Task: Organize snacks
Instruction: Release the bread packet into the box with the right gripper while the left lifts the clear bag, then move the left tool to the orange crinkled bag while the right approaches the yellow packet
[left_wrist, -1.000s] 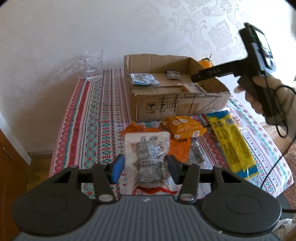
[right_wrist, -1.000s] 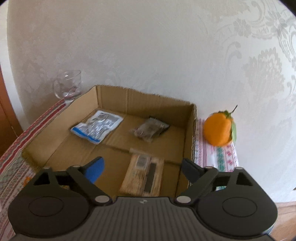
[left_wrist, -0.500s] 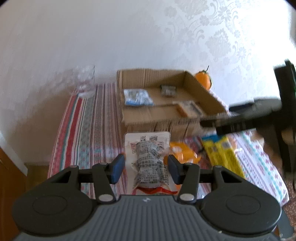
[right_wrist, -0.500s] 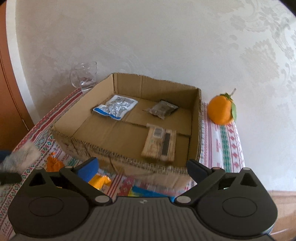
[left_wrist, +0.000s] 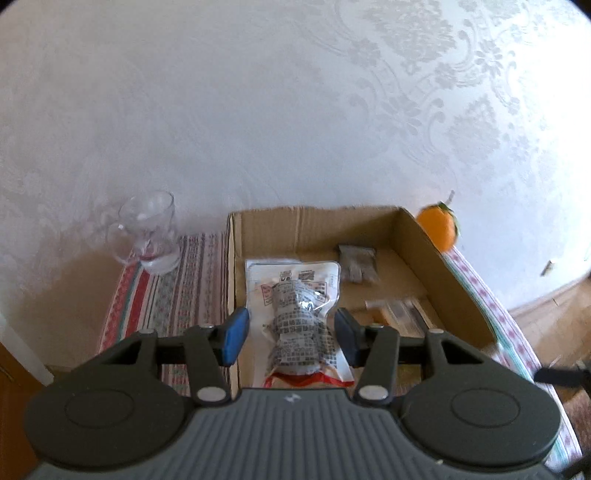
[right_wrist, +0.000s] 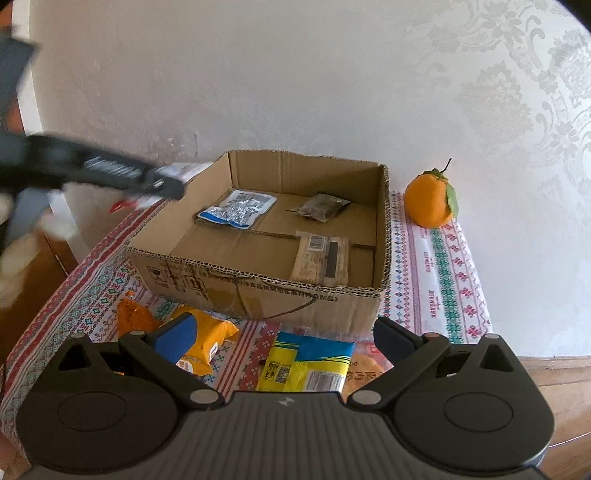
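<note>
L gripper (left_wrist: 291, 334) is clenching a snack pack (left_wrist: 301, 317) over the box (left_wrist: 317, 225), prob. for dropping inside. R gripper (right_wrist: 284, 332) is hanging w/ fingers released, holding nothing.

box (right_wrist: 258, 291) on table (right_wrist: 447, 280) | three packets inside | orange (right_wrist: 428, 201) right of box — glass (left_wrist: 147, 232) left

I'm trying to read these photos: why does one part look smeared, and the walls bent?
Right wrist view: the black left hand-held gripper is motion-blurred, while the brown cardboard box is sharp. Left wrist view: slightly soft, sunlight glare upper right. Both: fisheye curvature.
</note>
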